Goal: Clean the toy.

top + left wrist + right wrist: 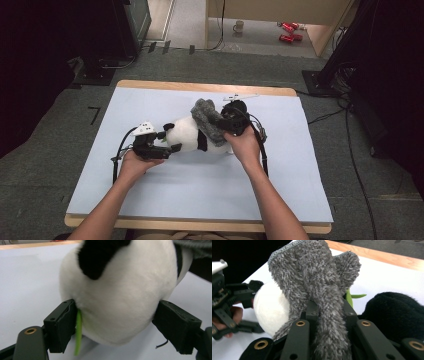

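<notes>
A black-and-white panda plush (187, 135) lies on its side in the middle of the table. My left gripper (169, 141) is at its head from the left. In the left gripper view the white head (120, 295) fills the gap between the wide-set jaws of that gripper (116, 315) without looking squeezed. A green strip (78, 332) hangs by the left pad. My right gripper (225, 120) is shut on a grey fuzzy cloth (207, 117) draped over the panda's body. The cloth (312, 277) rises from between that gripper's jaws (328, 310).
The panda lies on a pale mat (150, 200) over a wooden table. Cables (350, 150) run across the floor on the right. A mug (239, 26) and red cans (289, 31) sit on the floor far beyond the table.
</notes>
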`<move>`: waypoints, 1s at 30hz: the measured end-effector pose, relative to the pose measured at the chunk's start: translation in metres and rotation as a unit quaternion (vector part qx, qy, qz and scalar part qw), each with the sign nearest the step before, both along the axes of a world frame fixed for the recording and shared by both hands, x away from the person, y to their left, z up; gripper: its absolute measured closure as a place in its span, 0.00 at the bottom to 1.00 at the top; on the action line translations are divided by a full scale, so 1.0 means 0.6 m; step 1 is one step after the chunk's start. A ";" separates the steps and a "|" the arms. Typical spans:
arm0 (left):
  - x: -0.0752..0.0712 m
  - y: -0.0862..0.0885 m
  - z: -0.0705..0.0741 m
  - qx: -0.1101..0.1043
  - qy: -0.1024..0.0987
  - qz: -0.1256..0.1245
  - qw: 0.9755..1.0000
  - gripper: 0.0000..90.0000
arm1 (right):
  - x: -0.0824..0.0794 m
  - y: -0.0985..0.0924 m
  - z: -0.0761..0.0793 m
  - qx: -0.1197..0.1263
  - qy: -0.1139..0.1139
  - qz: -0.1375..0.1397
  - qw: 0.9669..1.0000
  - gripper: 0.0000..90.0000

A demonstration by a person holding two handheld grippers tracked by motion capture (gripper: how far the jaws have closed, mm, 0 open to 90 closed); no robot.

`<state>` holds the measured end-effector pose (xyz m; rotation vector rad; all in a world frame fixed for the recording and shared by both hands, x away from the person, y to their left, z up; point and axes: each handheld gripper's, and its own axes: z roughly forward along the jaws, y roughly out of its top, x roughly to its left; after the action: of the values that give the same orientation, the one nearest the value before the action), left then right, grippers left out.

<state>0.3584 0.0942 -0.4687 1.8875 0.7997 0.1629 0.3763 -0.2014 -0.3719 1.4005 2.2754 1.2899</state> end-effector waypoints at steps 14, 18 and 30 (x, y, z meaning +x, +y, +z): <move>-0.013 -0.005 0.020 -0.009 0.036 0.033 0.999 0.68 | -0.020 0.025 0.035 0.010 -0.024 -0.005 1.000 0.84; -0.021 0.002 0.032 -0.013 0.060 0.021 0.998 0.70 | -0.031 0.037 0.052 0.017 -0.032 0.006 0.999 0.84; -0.040 0.011 0.043 -0.021 0.083 0.039 0.996 0.66 | -0.060 0.098 0.069 0.052 -0.029 0.056 0.997 0.84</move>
<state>0.3343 0.1008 -0.4430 1.8483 0.9831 0.0388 0.3406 -0.1427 -0.3308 1.2645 2.3084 1.4812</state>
